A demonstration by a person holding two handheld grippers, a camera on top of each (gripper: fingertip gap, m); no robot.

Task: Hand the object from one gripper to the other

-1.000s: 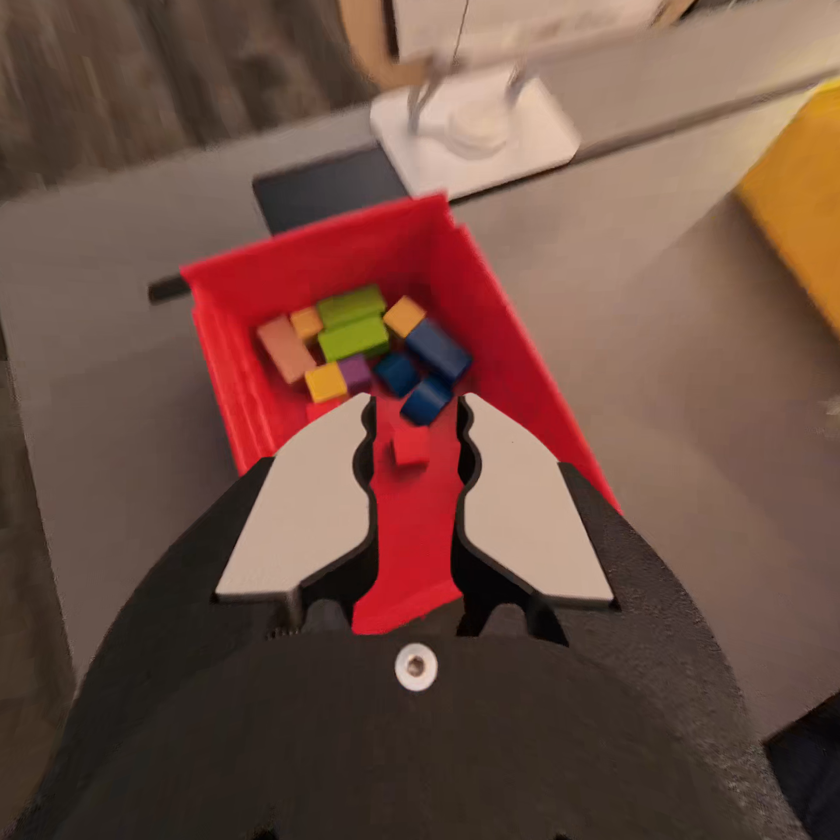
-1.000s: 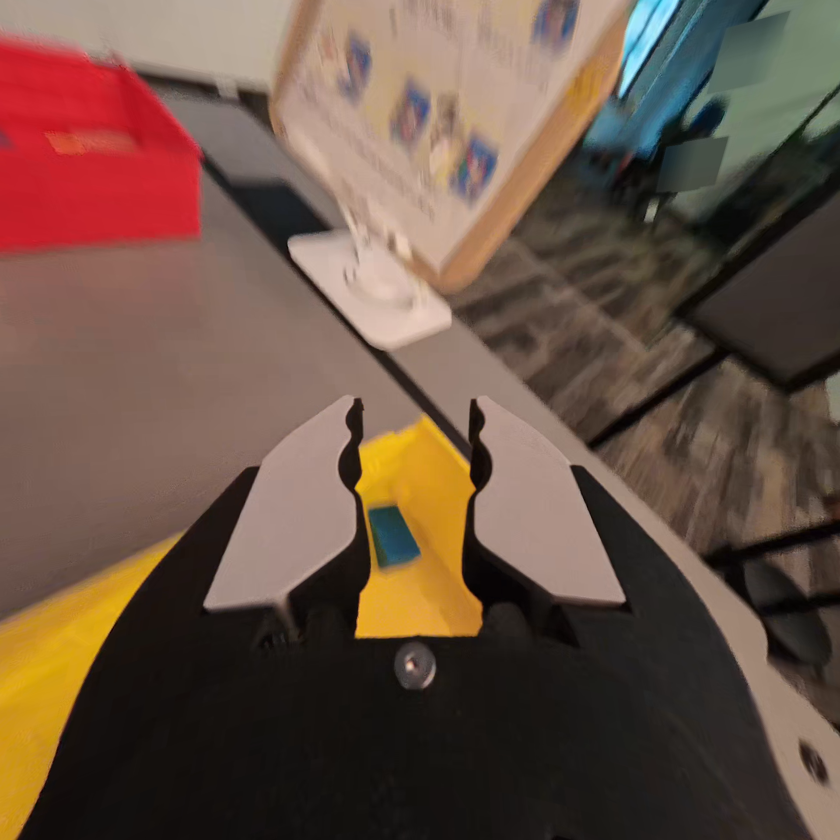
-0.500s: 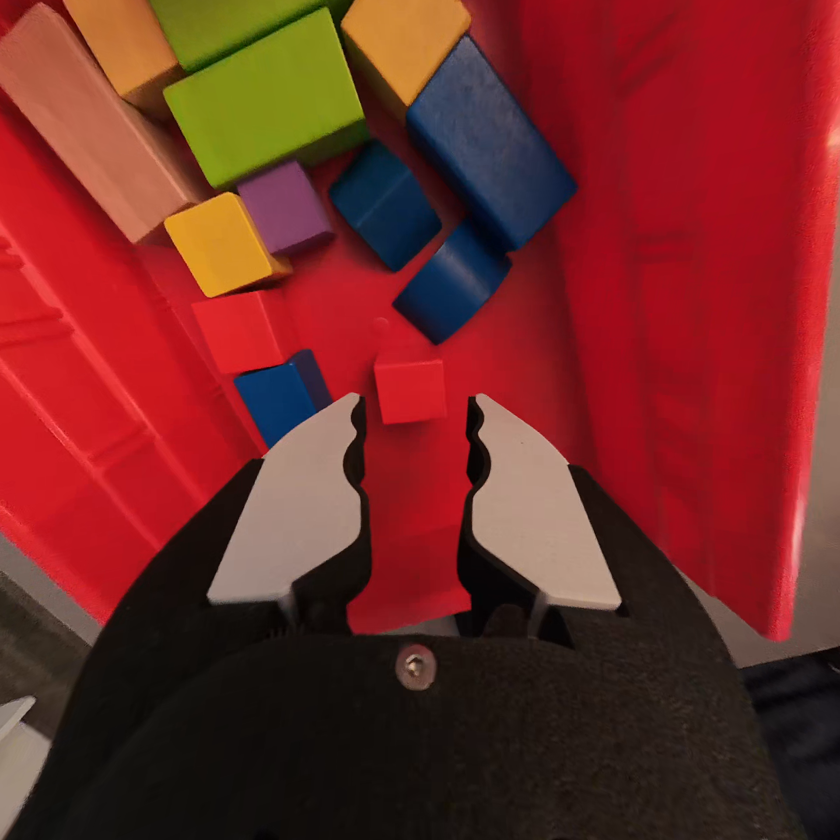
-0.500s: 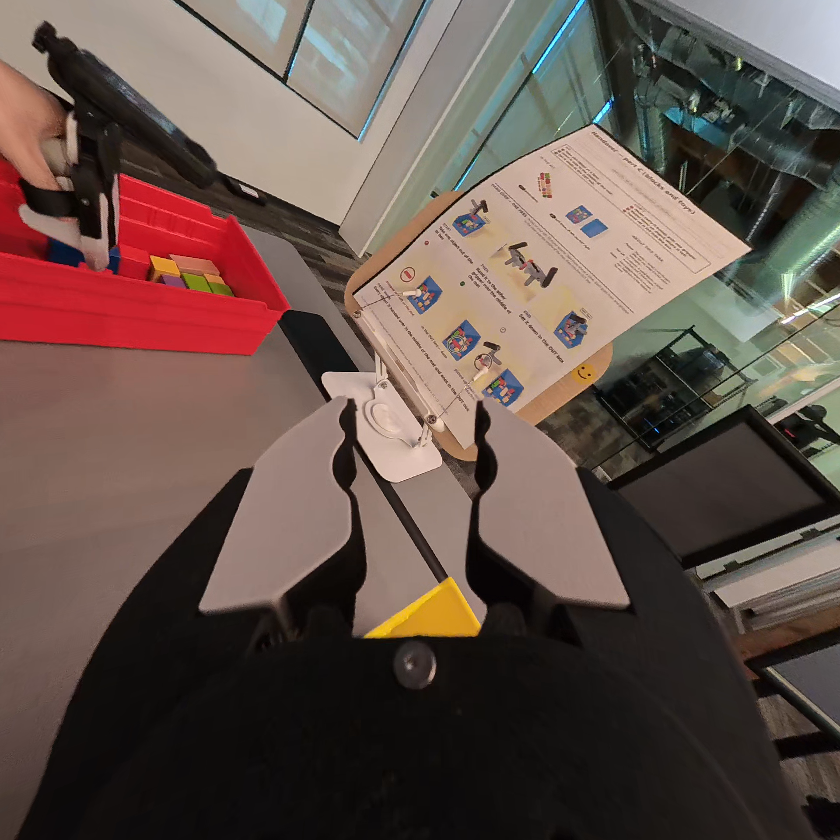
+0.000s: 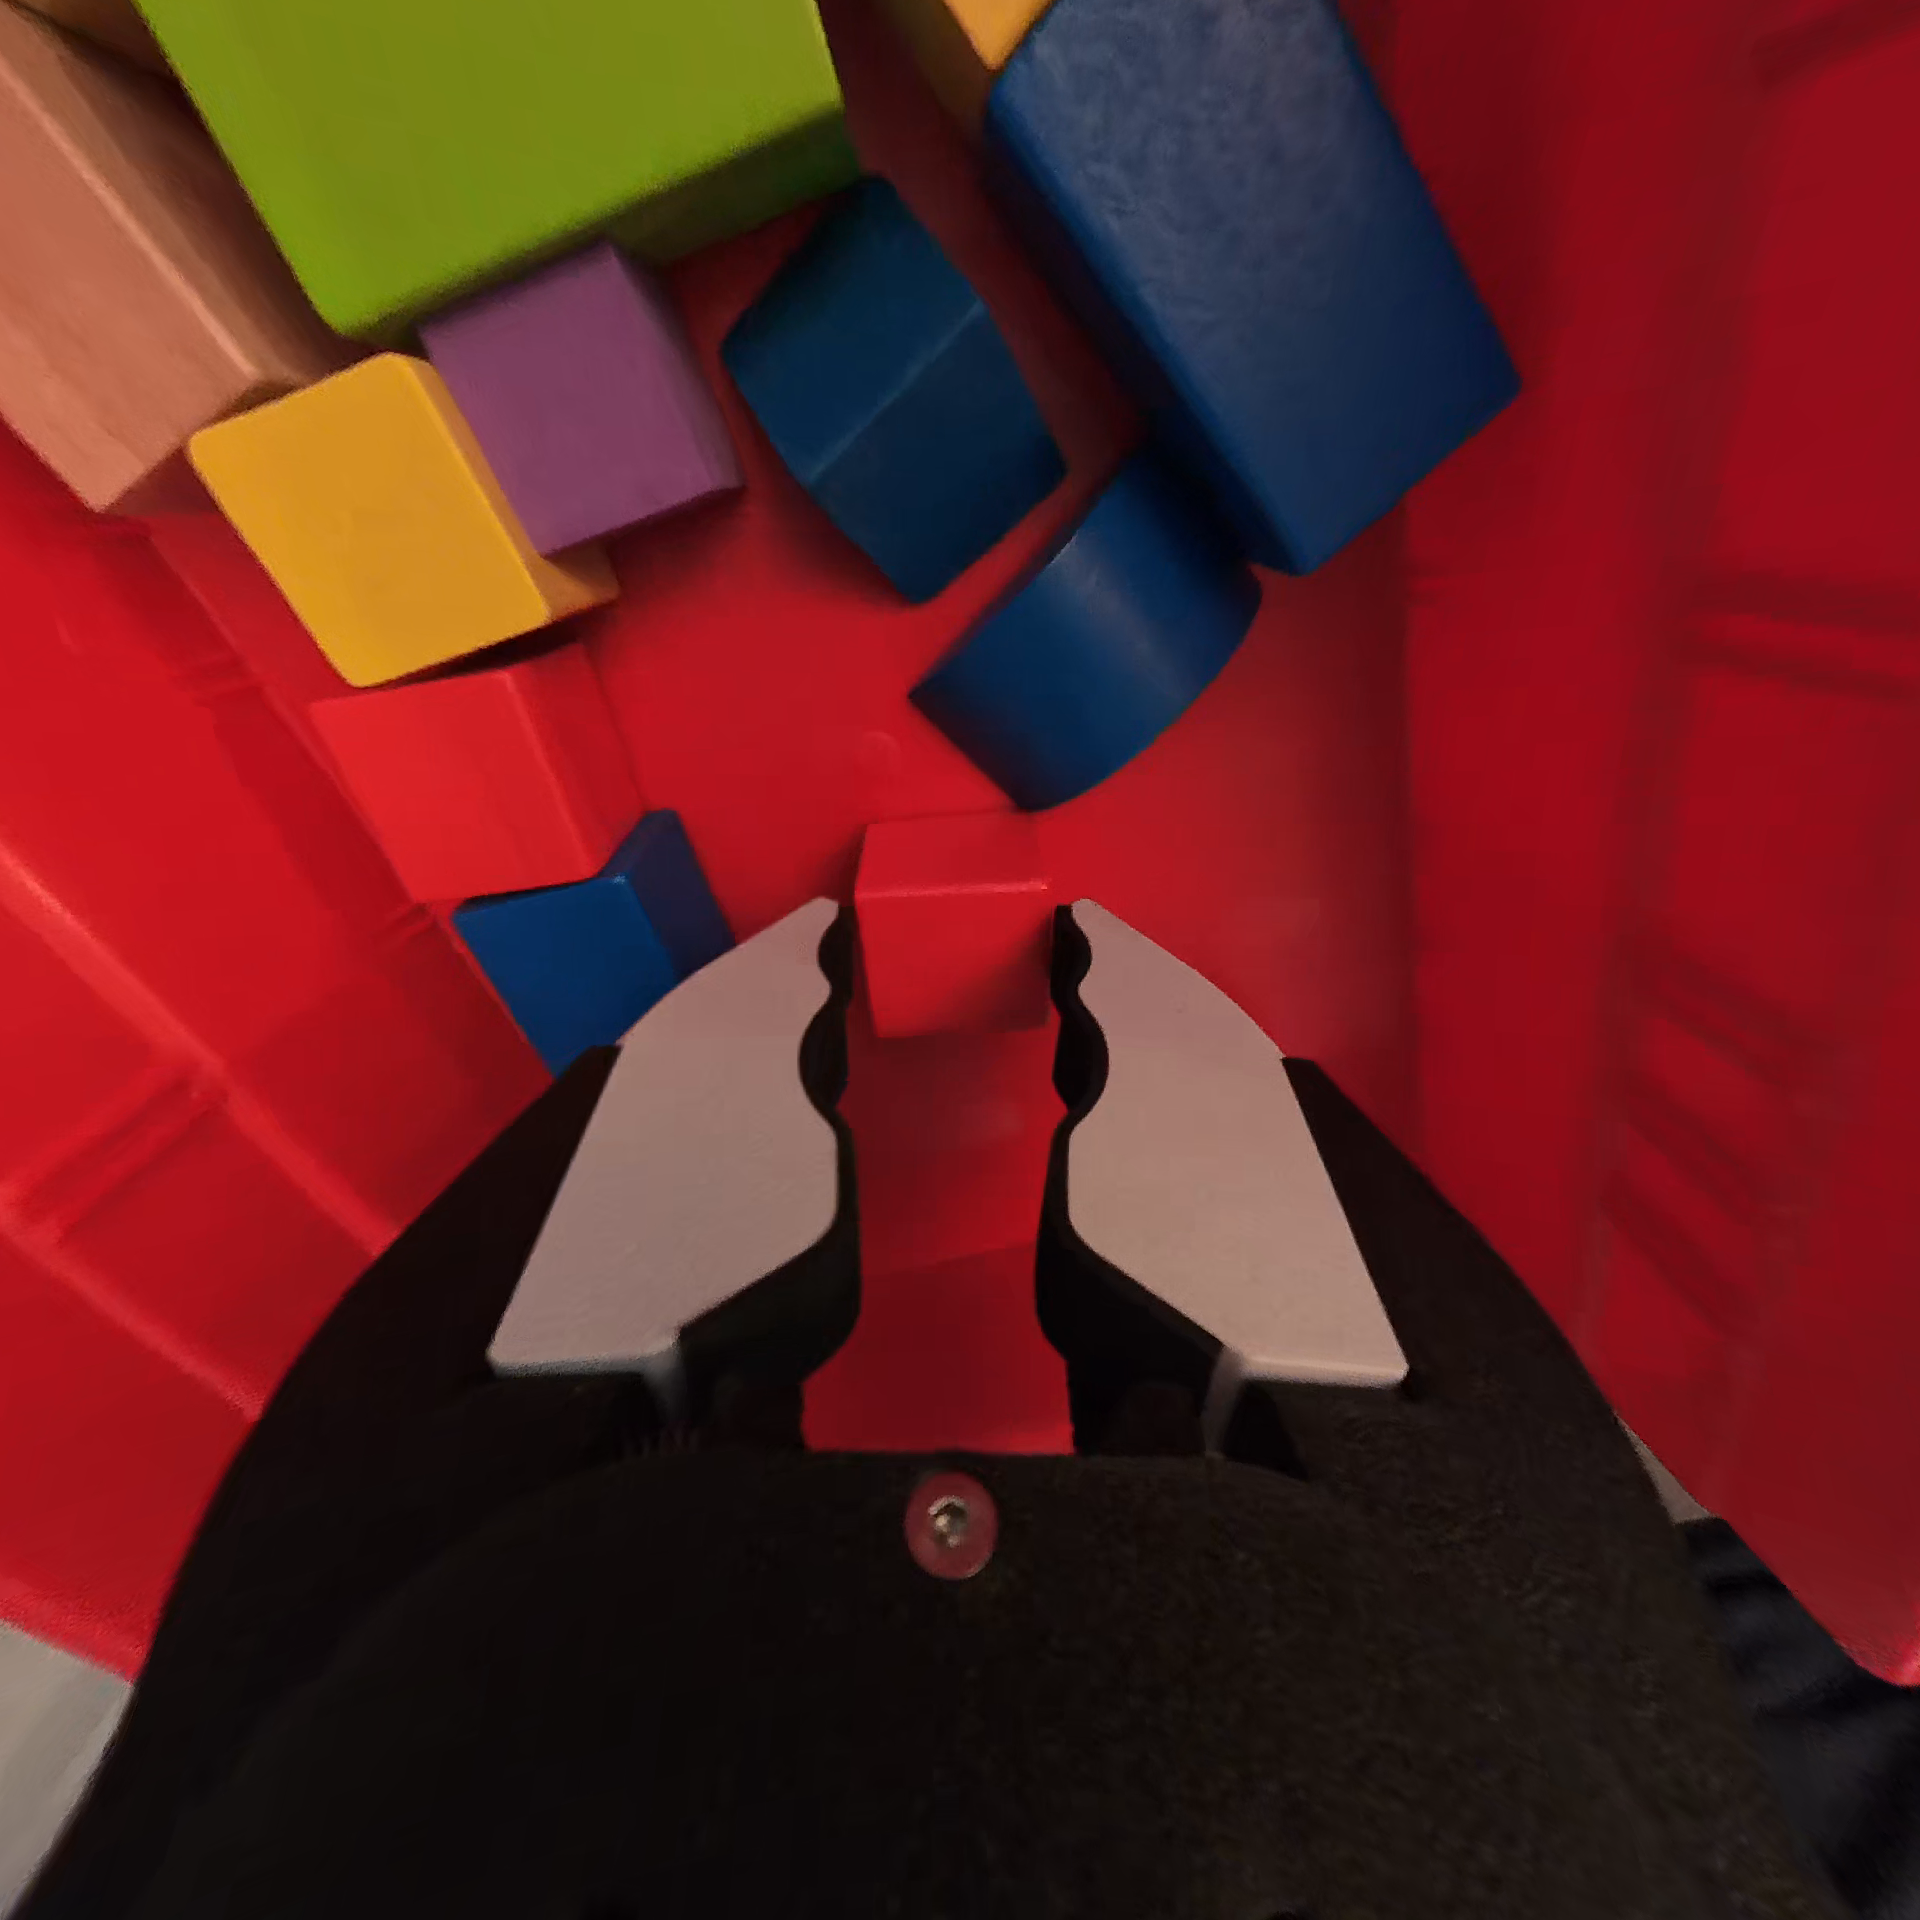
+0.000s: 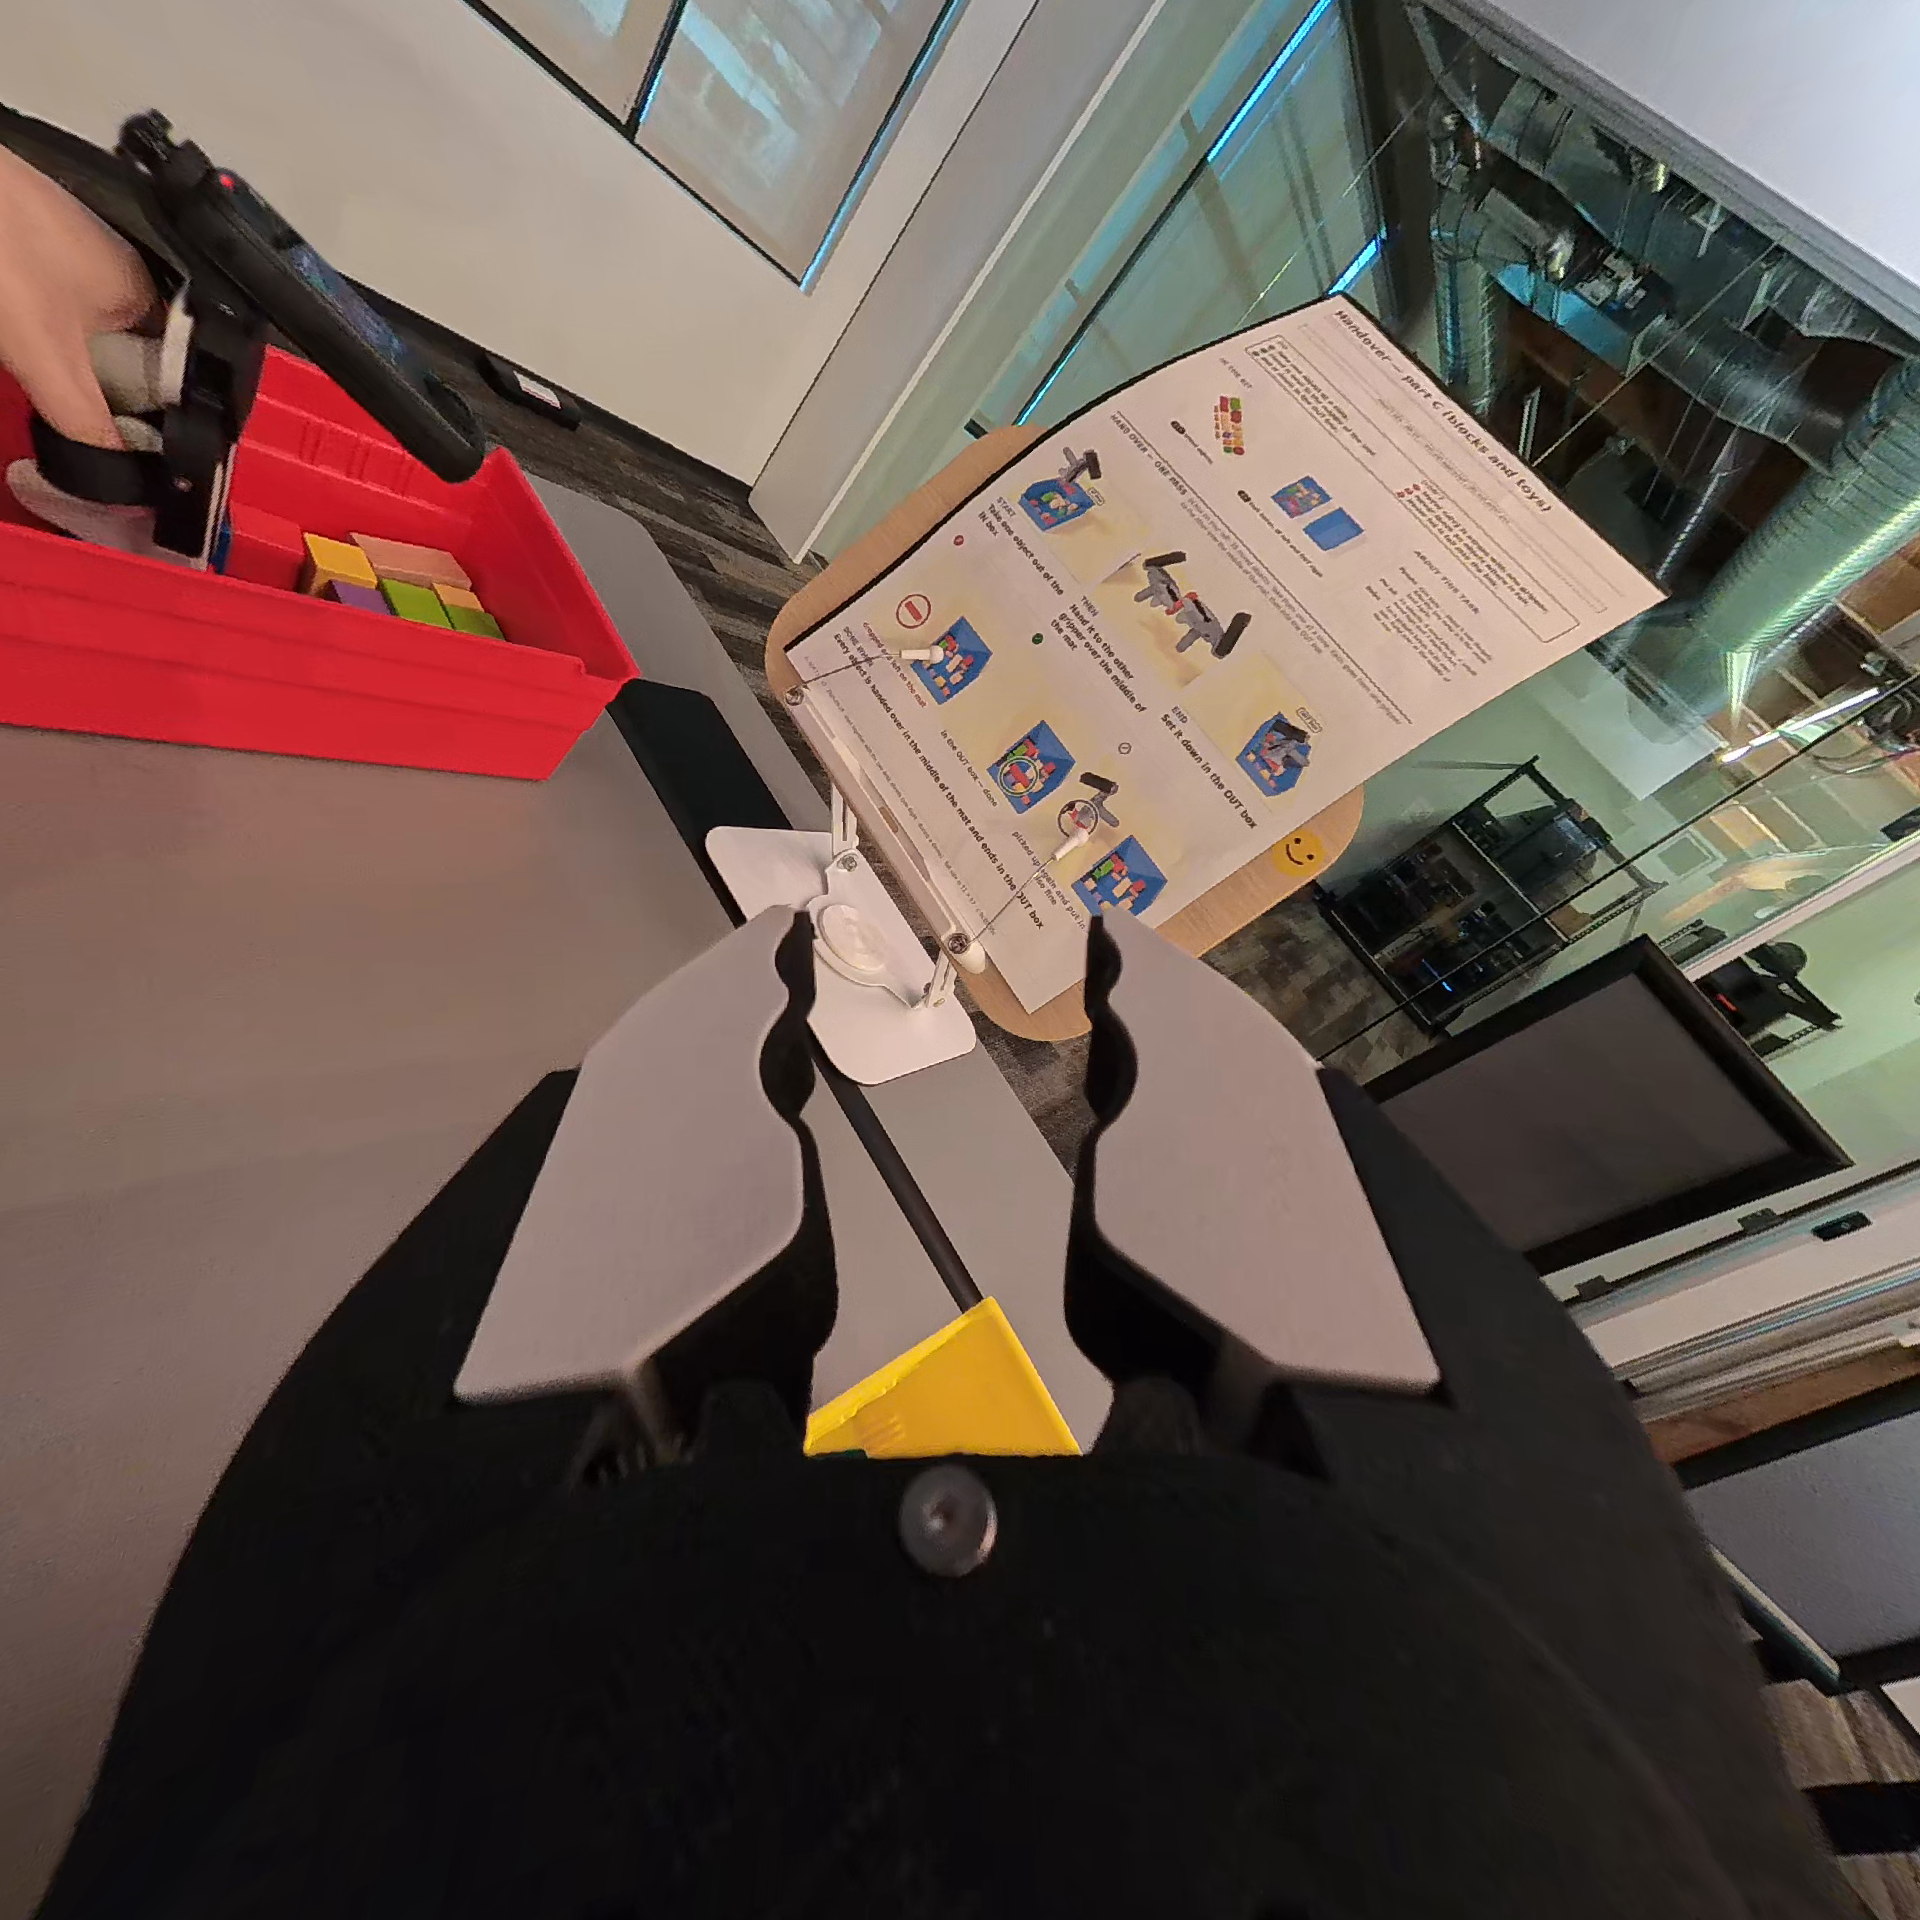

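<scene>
Grey tabletop [image 6: 312,987], glass-walled room; left hand-held gripper [image 5: 951,935] apart around red cube [image 5: 951,940] in red bin [image 5: 1662,831]; right hand-held gripper [image 6: 940,935] apart, empty

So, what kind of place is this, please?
Probably an office or lab set up for recording gripper demonstrations: a grey table carrying a red bin of coloured blocks, an illustrated instruction sheet on a stand, and glass partitions with exposed ceiling ducts behind.

Low in the frame, the left tongs [image 5: 951,935] stand parted around a small red cube [image 5: 951,925] on the floor of the red bin [image 5: 1662,935], with blue, yellow, purple and green blocks [image 5: 499,135] above.
</scene>
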